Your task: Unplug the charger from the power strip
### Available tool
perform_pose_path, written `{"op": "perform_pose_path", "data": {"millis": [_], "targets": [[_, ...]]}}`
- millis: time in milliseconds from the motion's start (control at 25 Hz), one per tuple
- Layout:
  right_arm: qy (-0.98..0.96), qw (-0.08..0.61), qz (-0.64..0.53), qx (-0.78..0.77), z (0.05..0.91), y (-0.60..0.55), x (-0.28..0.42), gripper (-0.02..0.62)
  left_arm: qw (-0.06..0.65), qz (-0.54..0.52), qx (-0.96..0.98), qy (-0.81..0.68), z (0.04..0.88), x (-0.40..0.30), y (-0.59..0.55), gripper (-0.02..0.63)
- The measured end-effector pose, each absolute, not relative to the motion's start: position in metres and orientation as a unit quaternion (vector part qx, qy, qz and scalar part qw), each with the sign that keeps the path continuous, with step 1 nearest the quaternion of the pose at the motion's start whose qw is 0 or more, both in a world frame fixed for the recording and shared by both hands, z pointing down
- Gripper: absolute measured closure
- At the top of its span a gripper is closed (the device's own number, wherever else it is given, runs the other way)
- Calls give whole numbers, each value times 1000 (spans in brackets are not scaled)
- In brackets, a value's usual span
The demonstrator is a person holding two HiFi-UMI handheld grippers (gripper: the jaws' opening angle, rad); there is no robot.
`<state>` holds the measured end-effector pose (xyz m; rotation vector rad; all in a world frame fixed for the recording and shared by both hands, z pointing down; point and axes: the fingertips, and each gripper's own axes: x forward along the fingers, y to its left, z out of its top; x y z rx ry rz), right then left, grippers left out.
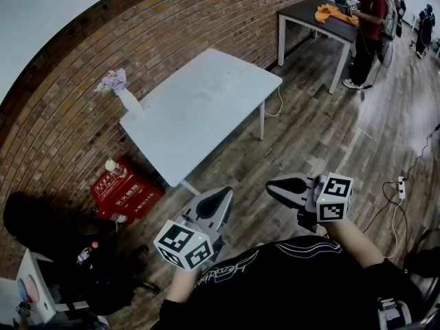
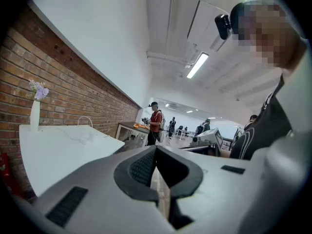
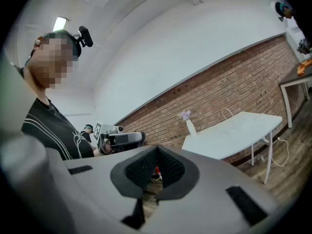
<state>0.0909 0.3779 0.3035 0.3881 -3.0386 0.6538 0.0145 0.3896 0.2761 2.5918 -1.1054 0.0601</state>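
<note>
white power strip (image 1: 401, 187): lies on the wooden floor (image 1: 309, 143) at the far right of the head view, well apart from both grippers. thin cables (image 1: 386, 215) trail from it toward the person. charger: presumably plugged into this strip, but too small to make out here.

left gripper (image 1: 218, 201): held in front of the body, fingers (image 2: 141, 168) clenched together on nothing.

right gripper (image 1: 278, 185): held level beside the left one, fingers (image 3: 141, 169) likewise clenched and empty.

white surface (image 1: 206, 108): stands against the brick wall (image 1: 172, 33) and carries a vase of lilac flowers (image 1: 129, 100). no strip is visible on it.

hazards, as judged:
- the strip sits loose on the floor, so a one-handed pull on the charger would likely lift or drag the whole strip rather than free the plug. one gripper should pin it down.
- seizing a cable instead of the charger body would strain the cord.
- the trailing cables may snag a foot or a gripper on the approach.
- the fingers must part before any grasp; arriving shut would only shove the strip away.
</note>
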Motion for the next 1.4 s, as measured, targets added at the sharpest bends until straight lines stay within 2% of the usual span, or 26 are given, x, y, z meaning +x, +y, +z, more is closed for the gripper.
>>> {"op": "perform_pose_path", "data": {"millis": [240,960,1400], "targets": [[-966,12,225,129,321,376,85,598,190,16,899,-393,293,4,383,603],[-959,3,243,149,327,354,75,598,216,0,896,-388,305,-13,369,603],[-958,9,259,123,340,304,51,598,238,-7,877,-417,319,-37,323,603]]}}
